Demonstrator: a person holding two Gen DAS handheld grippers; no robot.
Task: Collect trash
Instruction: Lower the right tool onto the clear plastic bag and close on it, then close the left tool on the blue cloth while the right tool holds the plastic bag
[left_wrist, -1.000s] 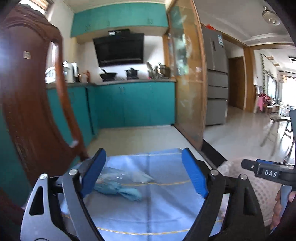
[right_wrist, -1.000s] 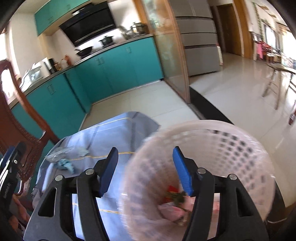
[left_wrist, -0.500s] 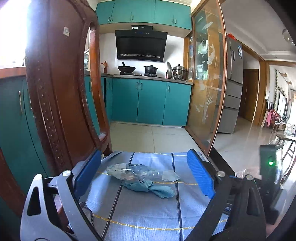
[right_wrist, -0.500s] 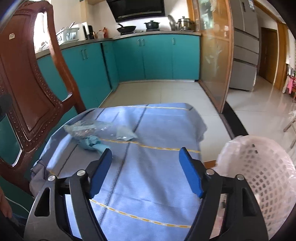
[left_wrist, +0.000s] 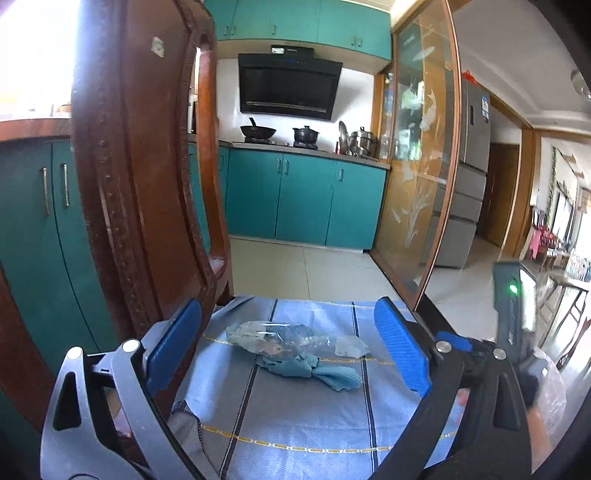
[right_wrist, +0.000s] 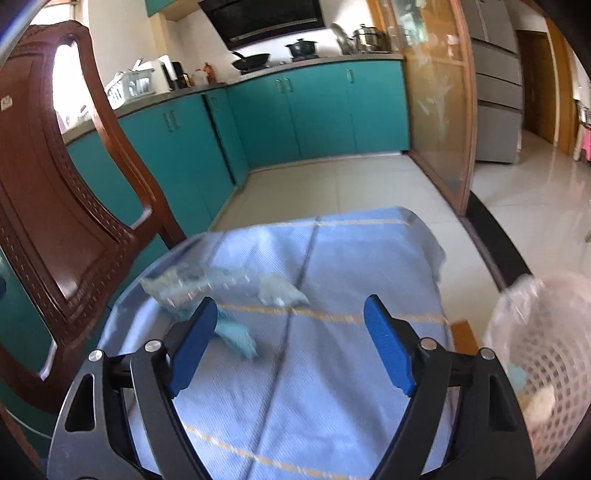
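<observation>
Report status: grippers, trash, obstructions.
Left hand-held gripper open, empty. Right hand-held gripper opening, empty. Plastic wrapper and blue rag on cloth. Chair back close left.

Setting: a table under a blue cloth (left_wrist: 295, 417) with dark stripes and yellow lines, in a kitchen with teal cabinets (left_wrist: 306, 199).
Left gripper (left_wrist: 290, 343): blue pads spread wide, nothing between them; it points slightly down over the cloth.
Trash: a crumpled clear plastic bag (left_wrist: 277, 338) lies on the cloth ahead of the pads, touching a wadded teal rag (left_wrist: 314, 371); a small clear scrap (left_wrist: 350, 346) sits just beside the bag.
Left edge: a carved wooden chair back (left_wrist: 140, 177) rises close by.
Right edge: a device with a green light (left_wrist: 512, 291).
</observation>
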